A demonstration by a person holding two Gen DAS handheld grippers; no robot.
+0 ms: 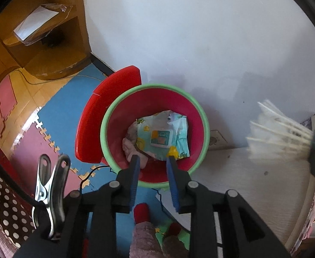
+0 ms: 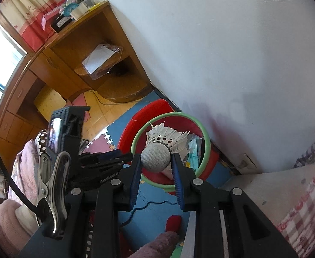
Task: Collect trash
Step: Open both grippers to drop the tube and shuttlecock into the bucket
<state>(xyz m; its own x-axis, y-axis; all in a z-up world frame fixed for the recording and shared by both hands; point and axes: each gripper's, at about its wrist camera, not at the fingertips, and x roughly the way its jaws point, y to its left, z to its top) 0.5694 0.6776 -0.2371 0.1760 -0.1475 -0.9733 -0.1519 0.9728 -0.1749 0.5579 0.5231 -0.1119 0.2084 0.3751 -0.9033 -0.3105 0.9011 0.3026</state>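
Your one shuttlecock (image 2: 157,150) sits clamped by its cork between the jaws of your right gripper (image 2: 156,161), feathers pointing away over the bin (image 2: 204,133); in the left view it shows only as a blurred white fan at the right edge. Your left gripper (image 1: 153,161) hangs over the same single bin, jaws apart with nothing between them. Inside lie one printed wrapper (image 1: 163,137) and crumpled pale stuff, partly hidden. One red lid (image 1: 97,116) leans behind the bin.
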